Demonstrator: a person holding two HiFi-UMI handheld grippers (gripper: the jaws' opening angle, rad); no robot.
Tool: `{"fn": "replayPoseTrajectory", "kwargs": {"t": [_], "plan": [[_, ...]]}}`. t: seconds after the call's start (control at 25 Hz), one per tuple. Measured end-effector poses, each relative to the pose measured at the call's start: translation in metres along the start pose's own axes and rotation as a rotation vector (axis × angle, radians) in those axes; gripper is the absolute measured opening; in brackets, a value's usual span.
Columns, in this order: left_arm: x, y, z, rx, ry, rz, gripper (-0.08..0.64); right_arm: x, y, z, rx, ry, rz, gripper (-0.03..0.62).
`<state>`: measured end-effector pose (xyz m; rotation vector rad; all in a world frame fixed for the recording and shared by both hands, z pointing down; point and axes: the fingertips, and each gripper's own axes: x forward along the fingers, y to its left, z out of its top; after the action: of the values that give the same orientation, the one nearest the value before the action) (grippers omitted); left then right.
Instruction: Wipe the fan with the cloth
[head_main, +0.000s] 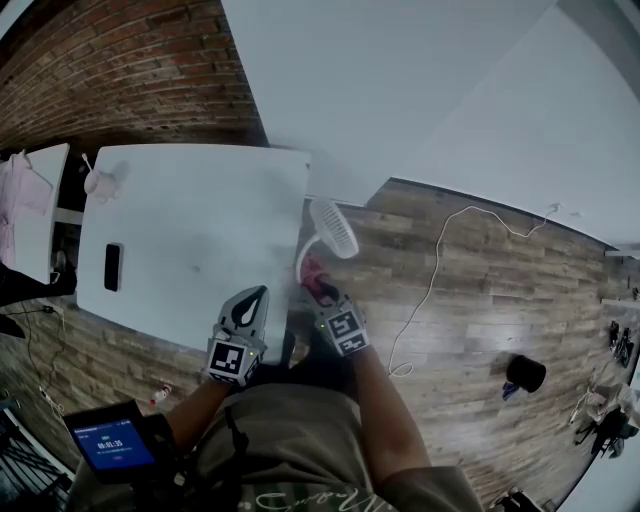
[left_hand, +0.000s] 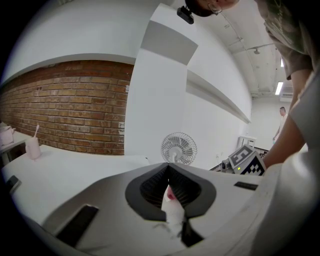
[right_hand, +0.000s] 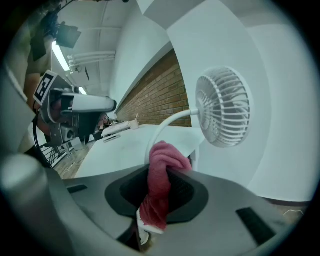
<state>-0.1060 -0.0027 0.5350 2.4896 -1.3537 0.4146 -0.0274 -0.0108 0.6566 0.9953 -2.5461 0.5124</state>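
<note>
Standing at a white worktop (head_main: 200, 230) with a gripper in each hand. Clamping a bunched red cloth (right_hand: 160, 180) in the jaws of the right gripper (head_main: 322, 298), with a fold poking up past the tips. Holding that cloth low beside the curved white stalk of the fan (right_hand: 223, 106), below its round grille; cannot tell whether touching. Finding the fan at the worktop's right edge in the head view, in front of a white wall. Holding the left gripper (left_hand: 168, 175) just beside the right one, over the worktop's near edge, with jaws together and no cloth between them; pointing toward the fan, well short of it. Farther left on the worktop: a black phone (head_main: 113, 267) lying flat and a pink cup (head_main: 100, 182) with a straw. On the wood floor (head_main: 470, 330) to the right: a white cable (head_main: 433, 275) and a dark mug (head_main: 525, 373).
</note>
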Motion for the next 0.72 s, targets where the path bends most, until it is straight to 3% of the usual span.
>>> {"fn": "replayPoseTrajectory", "kwargs": {"t": [0.2, 0.32, 0.44, 0.56, 0.72], "plan": [[0.000, -0.001, 0.002, 0.001, -0.009, -0.014, 0.021, 0.001, 0.001, -0.008, 0.001, 0.047, -0.008, 0.110], [-0.002, -0.002, 0.009, 0.006, -0.010, -0.026, 0.021, -0.004, 0.003, 0.007, 0.021, 0.031, -0.006, 0.110], [-0.001, 0.004, 0.018, 0.027, -0.013, -0.038, 0.021, -0.011, -0.024, 0.042, 0.101, -0.054, -0.094, 0.110], [-0.001, 0.006, 0.015, 0.031, -0.025, -0.040, 0.021, -0.015, -0.050, 0.056, 0.175, -0.068, -0.200, 0.110], [0.004, 0.012, 0.005, 0.025, -0.036, -0.036, 0.021, -0.007, -0.048, 0.062, 0.207, -0.051, -0.182, 0.110]]}}
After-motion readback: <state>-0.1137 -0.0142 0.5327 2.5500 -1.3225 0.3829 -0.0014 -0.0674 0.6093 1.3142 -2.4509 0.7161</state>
